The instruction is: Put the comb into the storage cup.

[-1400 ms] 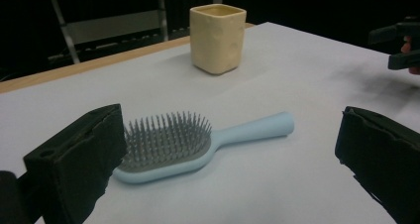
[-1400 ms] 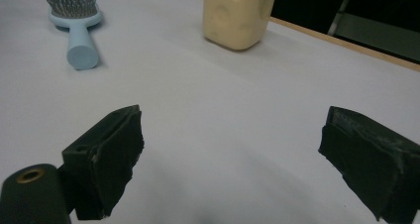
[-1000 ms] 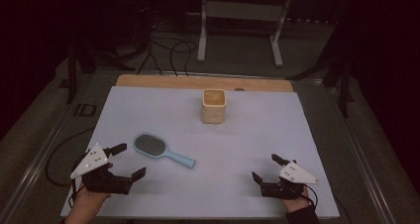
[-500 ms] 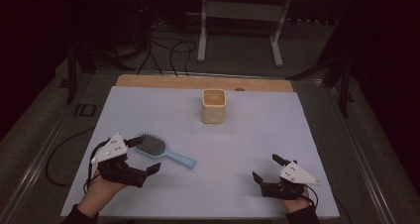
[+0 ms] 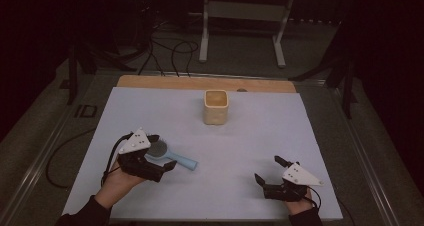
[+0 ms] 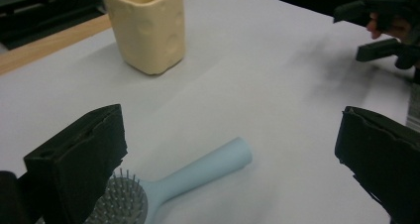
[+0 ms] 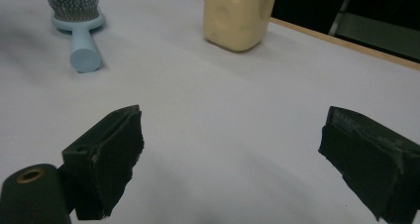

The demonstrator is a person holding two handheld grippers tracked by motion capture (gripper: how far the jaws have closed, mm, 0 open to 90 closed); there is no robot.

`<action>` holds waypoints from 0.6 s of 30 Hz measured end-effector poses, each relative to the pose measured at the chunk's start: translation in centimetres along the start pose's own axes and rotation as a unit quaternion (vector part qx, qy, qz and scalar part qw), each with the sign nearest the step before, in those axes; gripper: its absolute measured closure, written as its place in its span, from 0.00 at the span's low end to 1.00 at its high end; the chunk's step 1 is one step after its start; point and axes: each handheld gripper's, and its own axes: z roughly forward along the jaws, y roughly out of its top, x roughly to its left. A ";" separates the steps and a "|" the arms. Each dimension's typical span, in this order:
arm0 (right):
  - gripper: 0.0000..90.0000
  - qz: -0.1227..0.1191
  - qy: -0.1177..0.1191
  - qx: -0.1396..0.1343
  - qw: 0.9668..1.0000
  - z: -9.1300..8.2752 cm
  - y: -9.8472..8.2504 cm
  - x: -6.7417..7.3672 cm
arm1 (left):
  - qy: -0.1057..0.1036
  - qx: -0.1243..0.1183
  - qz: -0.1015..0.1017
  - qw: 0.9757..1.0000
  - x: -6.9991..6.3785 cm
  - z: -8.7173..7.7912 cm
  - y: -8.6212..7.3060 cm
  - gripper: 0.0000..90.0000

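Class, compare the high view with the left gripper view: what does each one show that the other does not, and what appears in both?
High view alone: the left gripper seen from above, open over the brush head, the person's forearms, and the floor cables and metal stand beyond the table. Left gripper view alone: the bristles close up. Shared: the light blue hairbrush, the cream cup, the white table and the right gripper.

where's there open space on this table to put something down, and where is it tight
The widest bare stretch is the middle of the white table, between the cream cup, the light blue hairbrush and the right gripper. The far left corner, left of the cup, is also bare. It is tight near left, where the open left gripper hangs over the brush.
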 end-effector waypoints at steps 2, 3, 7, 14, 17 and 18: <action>0.10 -0.001 0.002 -0.001 1.000 0.0 0.0 0.0 | 0.004 0.008 0.006 1.000 -0.1 0.5 0.0 0.00; 0.10 0.000 0.002 -0.001 1.000 0.0 0.0 0.0 | 0.001 0.011 0.004 1.000 -0.1 0.8 0.0 0.00; 0.10 -0.004 0.001 -0.001 1.000 0.0 0.0 0.0 | -0.010 0.016 -0.005 1.000 -0.1 1.6 0.0 0.00; 0.10 0.000 0.002 -0.001 1.000 0.0 0.0 0.0 | -0.014 0.028 -0.010 0.999 -0.4 3.2 -0.1 0.00; 0.10 0.000 0.003 -0.001 1.000 0.0 0.0 0.0 | -0.011 0.031 -0.007 0.999 -0.5 3.9 -0.2 0.00; 0.10 -0.001 0.004 0.000 1.000 0.0 0.0 0.0 | -0.018 0.034 -0.005 0.999 -0.5 4.1 -0.2 0.00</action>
